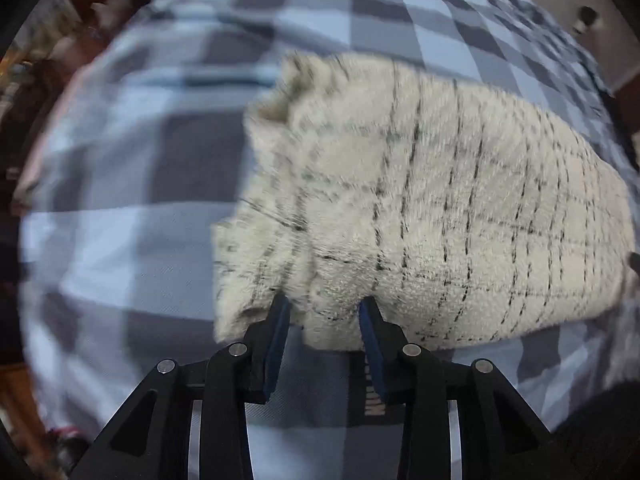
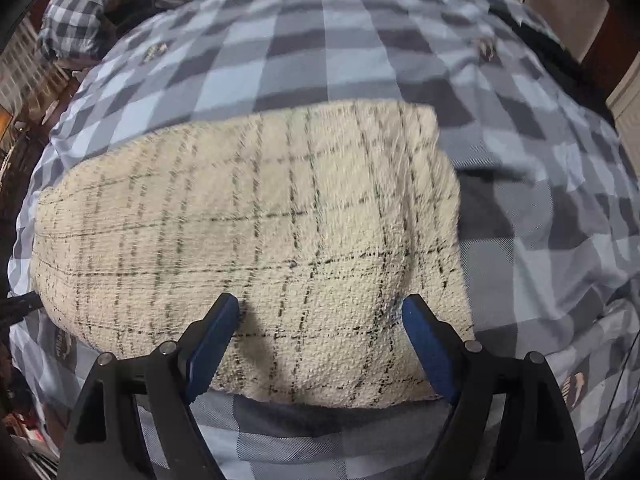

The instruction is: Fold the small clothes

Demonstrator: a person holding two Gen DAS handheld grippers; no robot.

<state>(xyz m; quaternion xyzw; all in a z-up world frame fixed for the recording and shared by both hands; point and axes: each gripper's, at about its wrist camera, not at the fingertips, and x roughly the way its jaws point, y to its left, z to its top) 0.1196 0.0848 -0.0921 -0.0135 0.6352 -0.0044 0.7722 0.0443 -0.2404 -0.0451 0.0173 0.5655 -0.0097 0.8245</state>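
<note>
We are working over a cream checked garment (image 1: 420, 208) lying on a blue plaid bed cover (image 1: 120, 200). Our left gripper (image 1: 325, 312) is pinching a bunched fold at the garment's near edge, while our right gripper (image 2: 320, 312) is hovering spread wide above the cloth's near end.

Soft, even indoor light; motion blur smears the cream cloth (image 1: 420, 208) and the checked bedcover (image 2: 400, 52) beyond it; fisheye bending and dark vignette surround both.
</note>
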